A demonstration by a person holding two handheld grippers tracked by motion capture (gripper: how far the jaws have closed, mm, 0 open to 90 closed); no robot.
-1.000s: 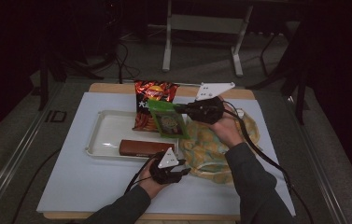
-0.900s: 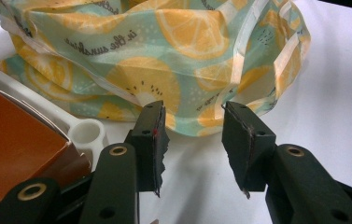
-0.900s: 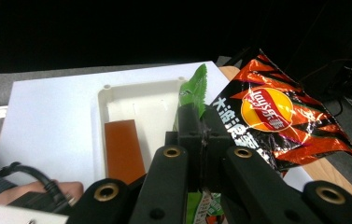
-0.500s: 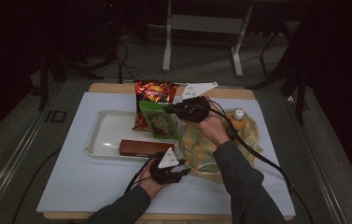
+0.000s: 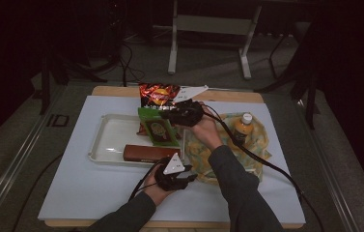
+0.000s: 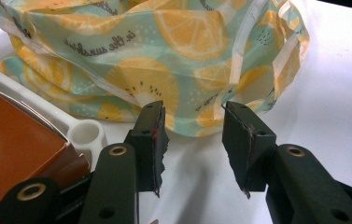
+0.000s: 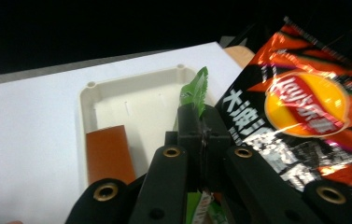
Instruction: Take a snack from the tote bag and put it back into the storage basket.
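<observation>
Now, left to right: white tray (image 5: 107, 140) holds brown box (image 5: 148, 152), its near end cut off in my left gripper view. My left gripper (image 6: 192, 140) released, jaws apart at lemon-print bag (image 6: 164, 60) edge, nothing between. My right gripper (image 7: 200, 128) clenched on green packet (image 5: 158, 128) over tray; packet mostly hidden behind jaws. Chip bag (image 7: 304, 116) beside.

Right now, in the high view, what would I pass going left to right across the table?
White plastic tray → green snack packet, pinched by the right gripper → lemon-print cloth bag → orange bottle with white cap.
</observation>
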